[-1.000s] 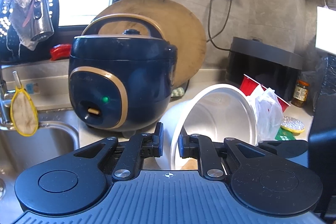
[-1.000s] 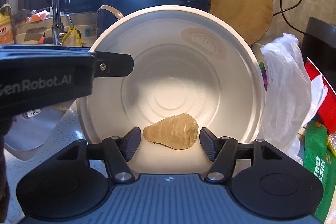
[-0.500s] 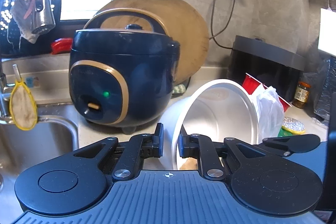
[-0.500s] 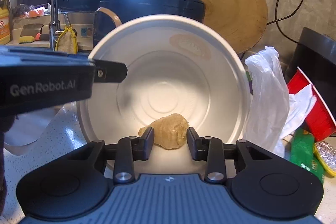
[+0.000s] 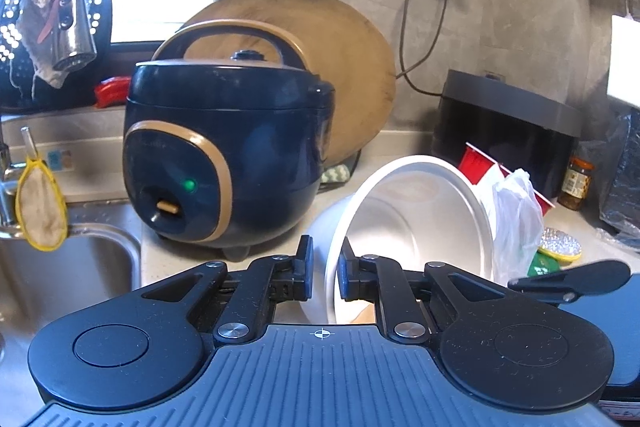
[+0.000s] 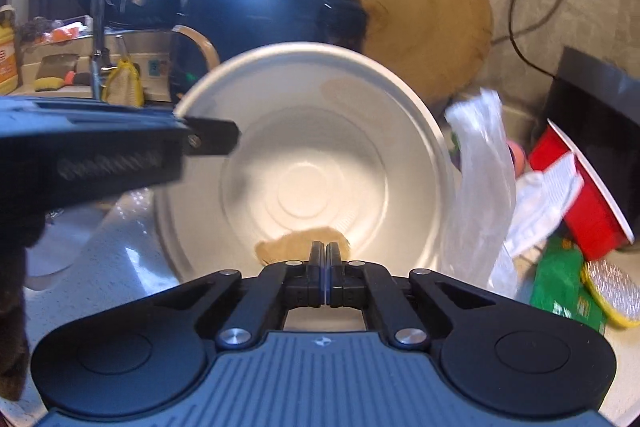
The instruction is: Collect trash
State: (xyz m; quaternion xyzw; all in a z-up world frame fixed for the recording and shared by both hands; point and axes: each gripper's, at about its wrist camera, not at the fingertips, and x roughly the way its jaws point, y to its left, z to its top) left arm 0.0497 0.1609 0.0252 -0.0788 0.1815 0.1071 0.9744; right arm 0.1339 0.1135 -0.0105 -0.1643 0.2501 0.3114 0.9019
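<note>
The right tool (image 6: 325, 254) is clenched fully together at the near edge of a tan food scrap (image 6: 280, 247), though whether any of it is pinched cannot be told. The left tool (image 5: 325, 267) is closing on the rim of the white bowl (image 5: 420, 211), evidently tipping it on the worktop (image 5: 400, 151) so the scrap inside is reachable. Beyond lie a plastic bag (image 5: 516, 215), a red cup (image 5: 476, 163) and a rice cooker (image 5: 224, 155).

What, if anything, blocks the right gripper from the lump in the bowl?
Probably yes: nothing blocks it. The left gripper holds the bowl tipped toward the right gripper, whose tips are at the lump. Its jaws are shut, though, and must open first.
</note>
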